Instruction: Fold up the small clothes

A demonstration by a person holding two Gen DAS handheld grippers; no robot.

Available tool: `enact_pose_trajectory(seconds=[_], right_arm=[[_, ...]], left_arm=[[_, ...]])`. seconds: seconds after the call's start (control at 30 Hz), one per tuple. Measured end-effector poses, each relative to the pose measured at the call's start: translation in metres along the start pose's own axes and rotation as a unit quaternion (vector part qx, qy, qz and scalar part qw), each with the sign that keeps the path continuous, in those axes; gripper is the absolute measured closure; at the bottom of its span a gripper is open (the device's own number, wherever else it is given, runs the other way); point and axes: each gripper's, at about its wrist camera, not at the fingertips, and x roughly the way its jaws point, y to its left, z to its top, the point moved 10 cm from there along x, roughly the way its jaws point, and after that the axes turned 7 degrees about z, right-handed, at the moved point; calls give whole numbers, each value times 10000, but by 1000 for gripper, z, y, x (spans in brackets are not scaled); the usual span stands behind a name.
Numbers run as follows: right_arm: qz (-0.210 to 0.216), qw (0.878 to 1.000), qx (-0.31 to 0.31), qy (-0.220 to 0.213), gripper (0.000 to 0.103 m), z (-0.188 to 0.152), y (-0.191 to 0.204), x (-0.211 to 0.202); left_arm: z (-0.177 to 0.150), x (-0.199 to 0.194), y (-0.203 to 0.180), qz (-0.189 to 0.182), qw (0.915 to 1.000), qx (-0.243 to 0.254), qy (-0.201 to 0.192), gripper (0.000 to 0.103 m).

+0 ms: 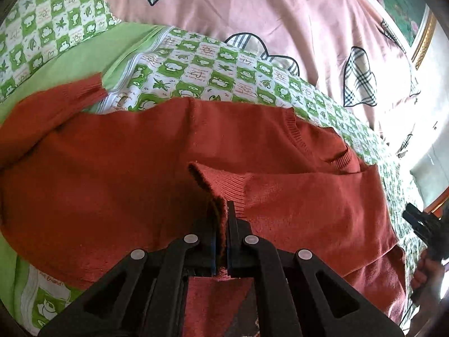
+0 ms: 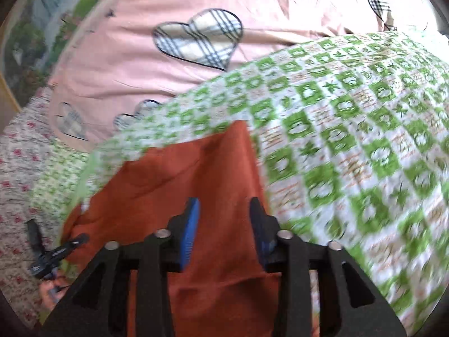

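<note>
A rust-red knitted sweater [image 1: 112,168] lies spread on a green-and-white checked sheet [image 1: 196,67]. One sleeve [image 1: 308,196] is folded in across the body. My left gripper [image 1: 221,207] is shut on that sleeve's ribbed cuff [image 1: 213,179], which stands up between the pads. The other sleeve [image 1: 70,95] lies out at the upper left. In the blurred right wrist view, my right gripper [image 2: 224,202] hovers open over a part of the sweater [image 2: 182,168], with nothing between its blue pads [image 2: 190,224]. The right gripper also shows at the left wrist view's right edge [image 1: 418,221].
A pink quilt with plaid hearts [image 1: 252,28] is bunched along the far side of the bed [image 2: 126,64]. A framed picture [image 1: 404,2] stands behind it. Floral fabric [image 2: 16,163] lies at the left of the right wrist view. The checked sheet [image 2: 350,154] spreads right of the sweater.
</note>
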Motion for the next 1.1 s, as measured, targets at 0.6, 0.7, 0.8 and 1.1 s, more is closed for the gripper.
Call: enact_pose_trajectory(seconds=[0.6, 0.7, 0.8, 1.1], right_arm=[[-290, 9986, -68, 440, 93, 18, -38, 49], [-464, 9970, -48, 624, 92, 8, -45, 66], [-667, 9966, 31, 486, 82, 7, -49, 58], [423, 9986, -202, 233, 56, -30, 32, 4]], left_arm=[[-4, 19, -28, 315, 9982, 504, -31, 101], [-11, 29, -11, 273, 9990, 316, 161, 100], [-12, 21, 1, 306, 9991, 264, 147, 98], [-2, -40, 61, 979, 9941, 385, -270, 52]])
